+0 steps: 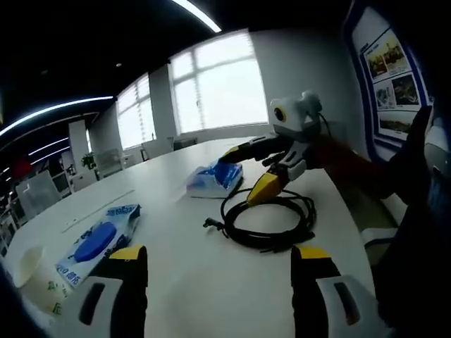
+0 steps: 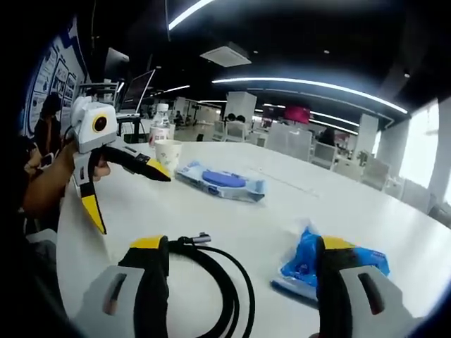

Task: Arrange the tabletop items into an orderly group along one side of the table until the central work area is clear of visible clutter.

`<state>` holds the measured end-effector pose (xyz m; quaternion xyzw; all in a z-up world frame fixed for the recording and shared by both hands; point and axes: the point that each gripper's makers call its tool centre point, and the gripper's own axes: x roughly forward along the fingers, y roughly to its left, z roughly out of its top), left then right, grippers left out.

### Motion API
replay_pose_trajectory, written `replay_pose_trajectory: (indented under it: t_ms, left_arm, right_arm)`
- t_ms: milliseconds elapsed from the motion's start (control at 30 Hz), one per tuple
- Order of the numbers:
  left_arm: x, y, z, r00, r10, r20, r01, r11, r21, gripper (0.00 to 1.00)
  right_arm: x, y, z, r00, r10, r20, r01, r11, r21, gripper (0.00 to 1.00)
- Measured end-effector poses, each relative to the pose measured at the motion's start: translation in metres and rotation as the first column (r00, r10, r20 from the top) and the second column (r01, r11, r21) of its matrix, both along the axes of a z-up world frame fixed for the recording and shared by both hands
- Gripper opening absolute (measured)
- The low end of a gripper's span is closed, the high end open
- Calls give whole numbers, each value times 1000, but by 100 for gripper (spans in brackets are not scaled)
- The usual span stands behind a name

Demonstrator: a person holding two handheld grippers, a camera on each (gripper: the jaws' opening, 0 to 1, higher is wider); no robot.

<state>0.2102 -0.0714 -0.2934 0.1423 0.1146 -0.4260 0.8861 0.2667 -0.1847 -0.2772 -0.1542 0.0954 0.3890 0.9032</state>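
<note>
Wet-wipes pack (image 1: pixel 96 241) bears unreadable blue print; both grippers' fingers gape, left gripper (image 1: pixel 218 278), right gripper (image 2: pixel 239 274).

A: Left tongs (image 1: pixel 220 264) low in frame, jaws spread wide, nothing between, hovering over white tabletop (image 1: pixel 211 282).
B: Ahead?
A: Coiled black cable (image 1: pixel 268 220) mid-tabletop. Right tongs (image 1: pixel 248 171) reaching in from right, jaws apart, one yellow tip at the coil's far edge, other by blue tissue pack (image 1: pixel 215 177).
B: Left side?
A: Wet-wipes pack (image 1: pixel 99 243), blue lid; paper cup (image 1: pixel 32 274) beside it.
</note>
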Motion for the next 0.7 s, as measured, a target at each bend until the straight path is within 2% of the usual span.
replay_pose_trajectory:
  t_ms: [300, 533, 700]
  left_arm:
    - [3, 5, 2, 1000, 18, 8, -18, 1000, -5, 90]
    - [4, 8, 7, 999, 16, 40, -16, 1000, -5, 91]
    - [8, 12, 10, 998, 32, 50, -31, 999, -15, 95]
  right_arm:
    - [1, 2, -1, 1000, -3, 11, 3, 1000, -15, 93]
    - [2, 6, 3, 999, 12, 37, -12, 1000, -18, 90]
    - [4, 8, -1, 1000, 12, 28, -11, 999, -34, 90]
